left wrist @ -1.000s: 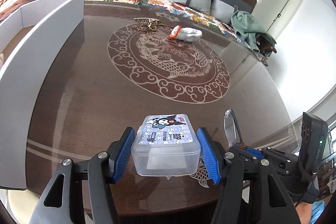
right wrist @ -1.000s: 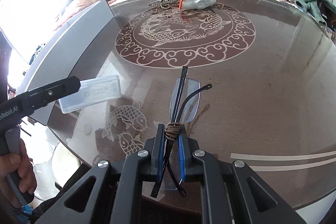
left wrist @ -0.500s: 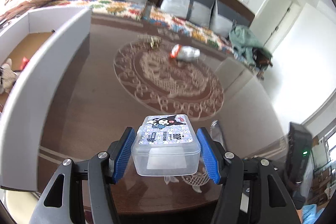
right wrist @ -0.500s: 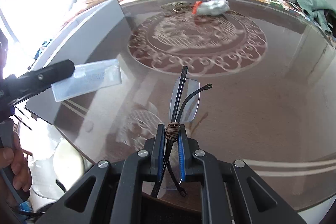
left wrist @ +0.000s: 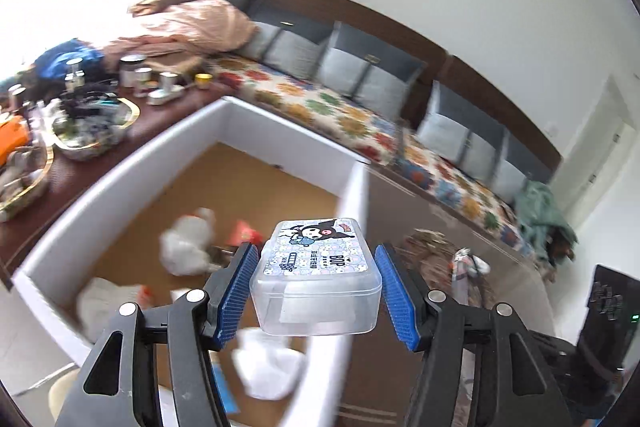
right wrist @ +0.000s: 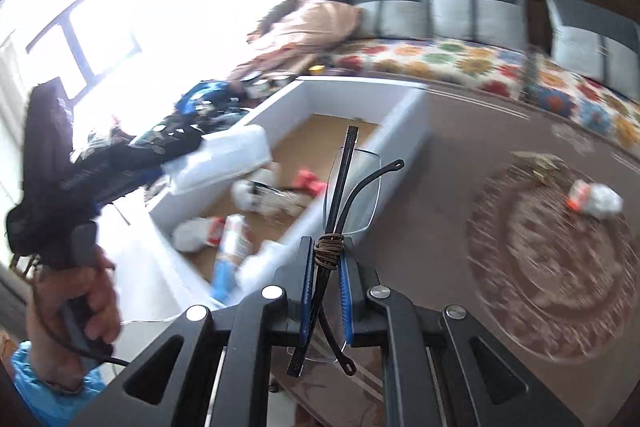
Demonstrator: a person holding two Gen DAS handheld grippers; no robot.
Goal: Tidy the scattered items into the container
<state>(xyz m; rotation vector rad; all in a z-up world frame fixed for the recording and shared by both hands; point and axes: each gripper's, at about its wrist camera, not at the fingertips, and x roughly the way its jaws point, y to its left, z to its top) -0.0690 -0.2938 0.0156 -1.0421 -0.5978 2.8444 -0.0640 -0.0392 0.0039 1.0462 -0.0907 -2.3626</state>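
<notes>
Glasses point(right wrist: 347, 187) sit clenched in your right gripper point(right wrist: 325, 289), folded, their long axis running up and away from the jaws toward the bin point(right wrist: 404, 115). Your left gripper point(left wrist: 316, 293) grasps the clear box point(left wrist: 316, 281) by its short ends, label up, long axis across the jaws, over the bin's near wall. Beyond, blurred white bundles lie inside the bin, and one packet point(right wrist: 596, 199) lies on the table point(right wrist: 460, 155).

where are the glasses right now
The folded glasses are clamped in the right gripper, held above the table edge beside the white box.
</notes>
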